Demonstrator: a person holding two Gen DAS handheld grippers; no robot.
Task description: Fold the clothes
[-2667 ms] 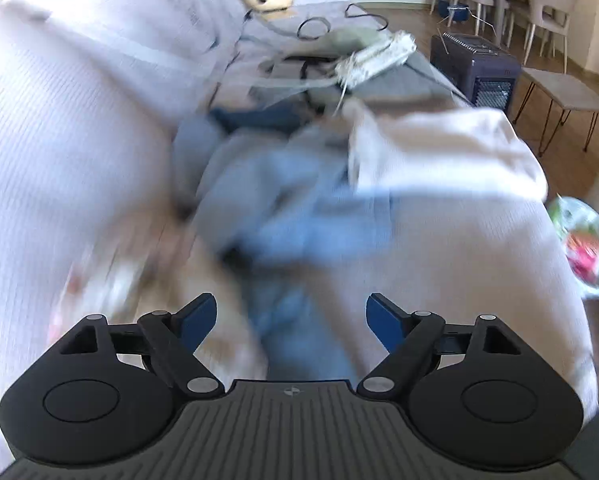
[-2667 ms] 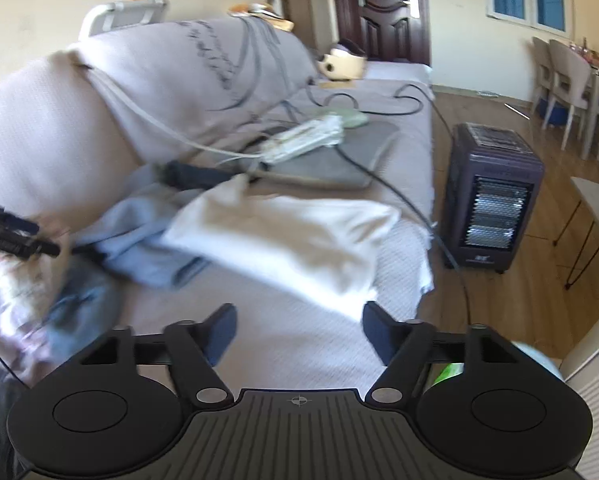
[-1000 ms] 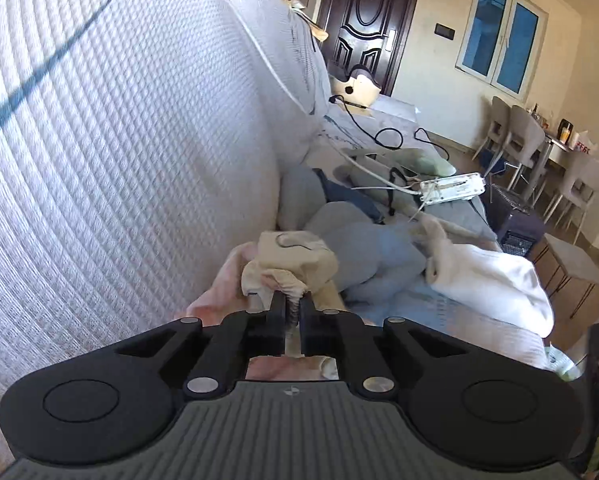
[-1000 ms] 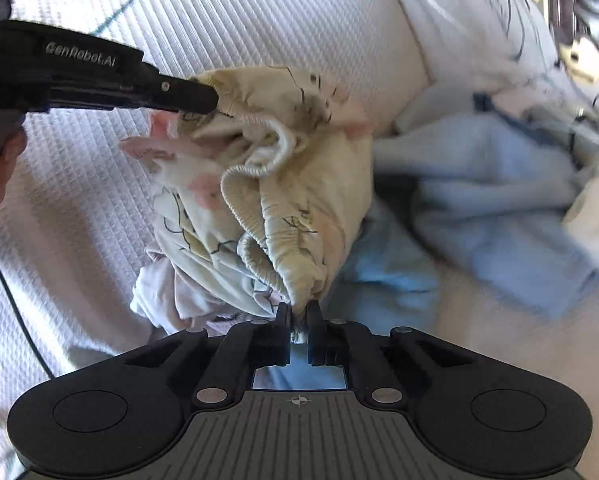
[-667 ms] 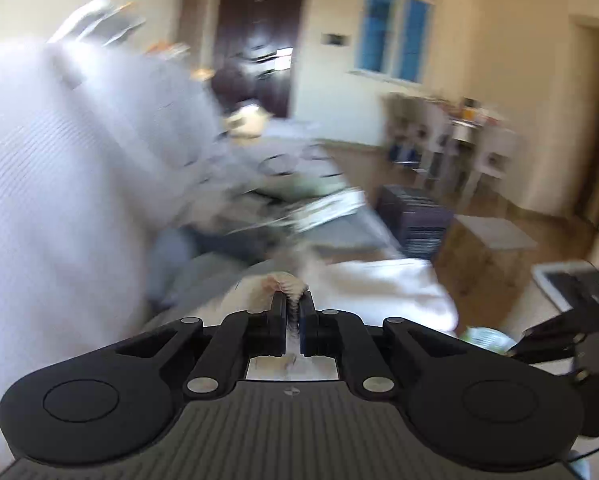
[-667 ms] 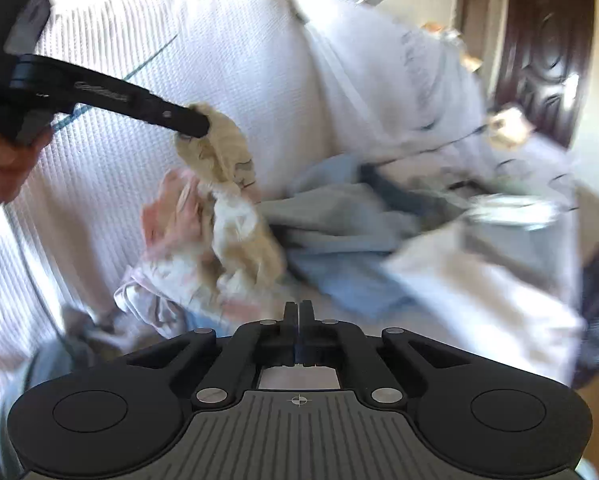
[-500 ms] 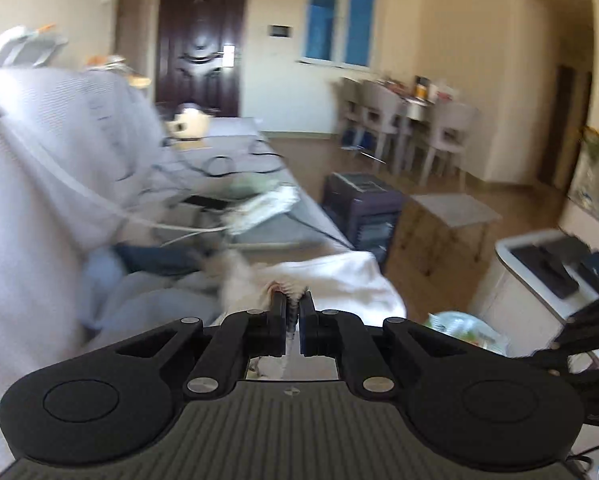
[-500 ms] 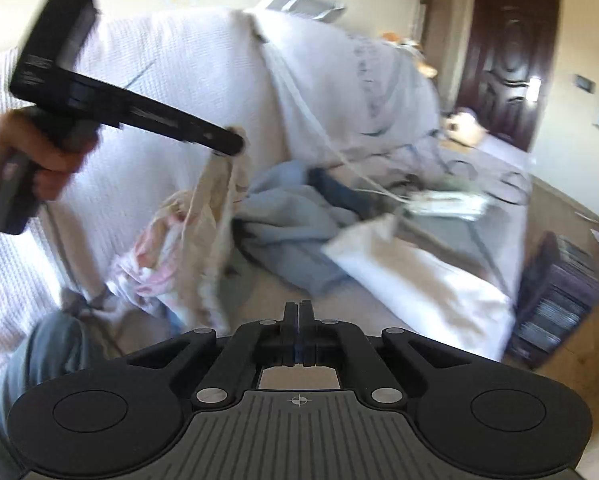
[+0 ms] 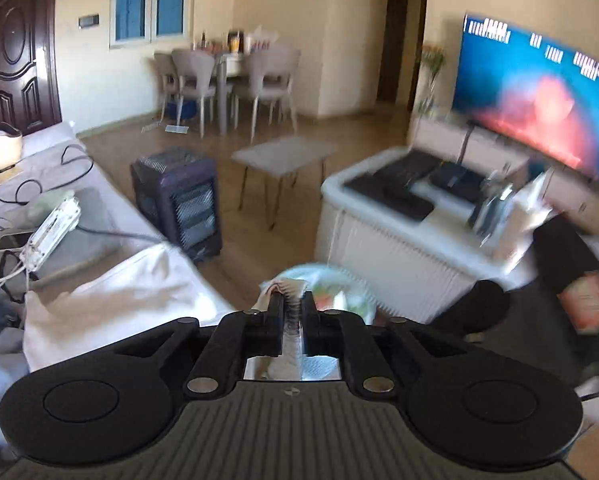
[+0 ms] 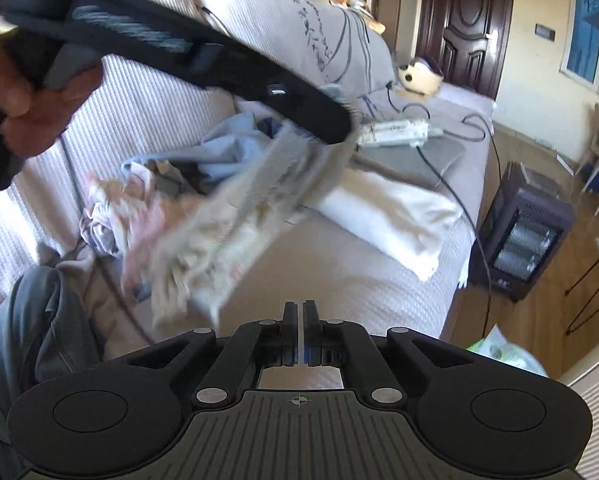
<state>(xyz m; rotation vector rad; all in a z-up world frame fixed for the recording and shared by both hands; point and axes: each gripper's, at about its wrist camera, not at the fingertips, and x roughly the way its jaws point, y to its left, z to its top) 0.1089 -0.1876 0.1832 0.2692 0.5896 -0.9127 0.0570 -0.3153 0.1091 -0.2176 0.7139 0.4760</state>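
A cream printed garment [image 10: 235, 216] is being held up over the sofa [image 10: 339, 280] by the left gripper [image 9: 292, 300].

The garment's gathered edge is being pinched between the left gripper's fingers, pressed together on the cloth, and the rest of it is being seen, blurred, hanging down toward the sofa seat in the right wrist view. The right gripper [image 10: 299, 312] is being held with its fingers pressed together on nothing, low before the seat and apart from the garment. A blue garment [image 10: 227, 152] is lying bunched against the backrest, and a white cloth [image 10: 395, 212] is being left flat just beside it. A heater [image 10: 519, 236] is standing on the floor near the sofa's end.
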